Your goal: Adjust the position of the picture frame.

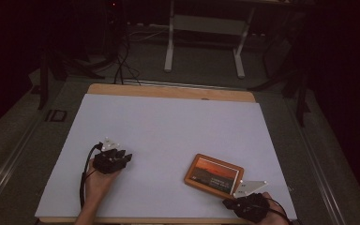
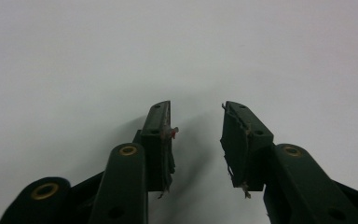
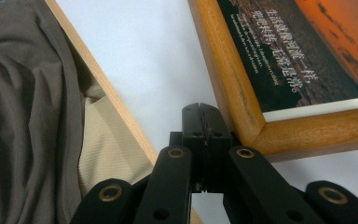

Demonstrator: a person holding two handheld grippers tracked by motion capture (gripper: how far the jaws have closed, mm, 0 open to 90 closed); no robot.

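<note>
The white surface (image 1: 168, 136) is bare over nearly all of its width, with open room from the far wooden edge down to the middle. The one thing on it is a frame (image 1: 213, 175), which lies flat near the front right corner, turned a little askew to the surface's edges. Its near right corner sits close to the front edge, leaving only a narrow strip of white there.

The right gripper (image 3: 207, 122) is at that corner: its fingers are pressed together with nothing between them, and their tips lie against the frame's wooden corner (image 3: 242, 126), at the outside of it. In the right gripper view the surface's wooden front edge runs just beside the fingers, with grey-brown cloth (image 3: 28, 116) beyond it.

The left gripper (image 2: 196, 122) rests at the front left, well apart from the frame, with free white on every side. Its fingers (image 2: 161, 135) stand partly apart over bare surface and hold nothing.

The frame has a warm, light-brown wooden border. It holds a picture with an orange sky over dark ground, white lines of text on the dark part, and a pale strip along one side.
</note>
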